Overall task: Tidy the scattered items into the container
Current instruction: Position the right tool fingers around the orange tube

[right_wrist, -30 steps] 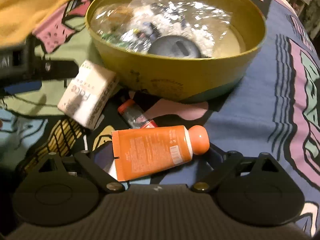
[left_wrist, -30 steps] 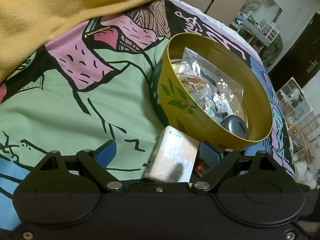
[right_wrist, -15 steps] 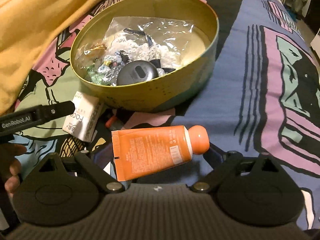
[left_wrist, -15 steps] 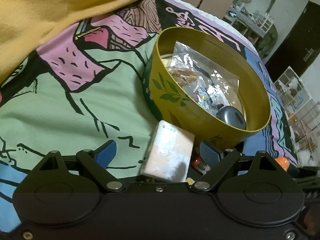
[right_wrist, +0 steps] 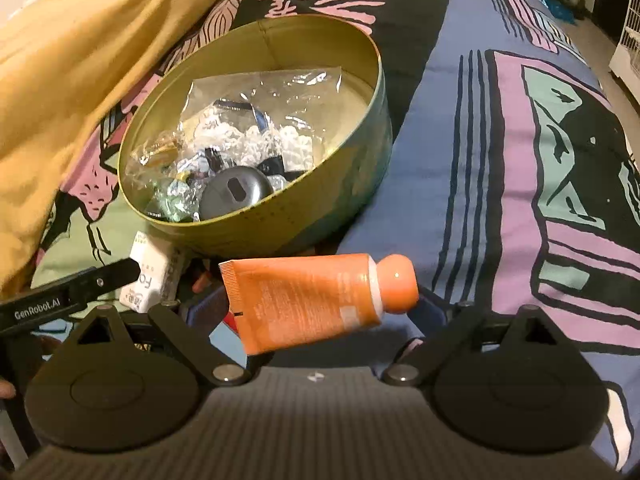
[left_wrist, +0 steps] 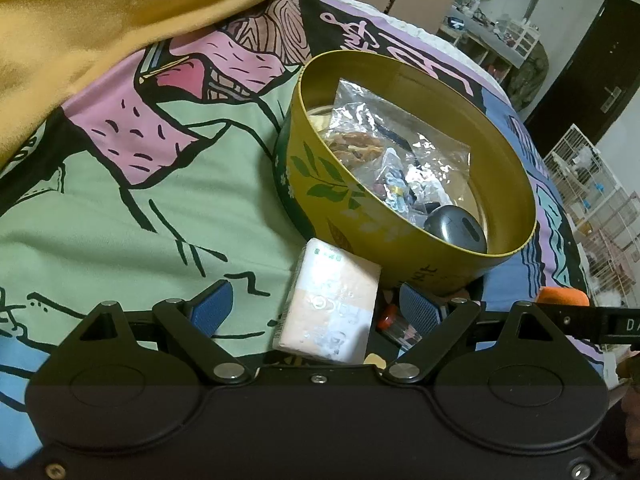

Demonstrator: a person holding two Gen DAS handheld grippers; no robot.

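**Right wrist view: orange tube held above the bed, short of the tin**

Right wrist view shows the right gripper with its jaws closed across the orange tube, which lies crosswise between them, cap to the right and crimped end to the left. The tube is clear of the bed cover and sits just short of the near wall of the round tin. Inside the tin lie a clear plastic bag of small items and a grey oval case.

Left wrist view shows the left gripper with its jaws spread wide. The white tissue pack lies between them on the bed cover, touching or nearly touching the outer wall of the tin; neither pad presses on it. A small orange-capped bottle lies just beside the pack, near the right-hand pad.

Handling notes (judgement):
- The tube appears light and soft-walled. A grip across the body will likely dent it and may let it pivot; a hold near the stiffer shoulder below the cap should be steadier.
- The tissue pack appears light and compressible, with a slick wrapper. It should be taken across its narrow sides, at mid-length.
- The tin rests on soft bedding and may tip if its rim is pushed.
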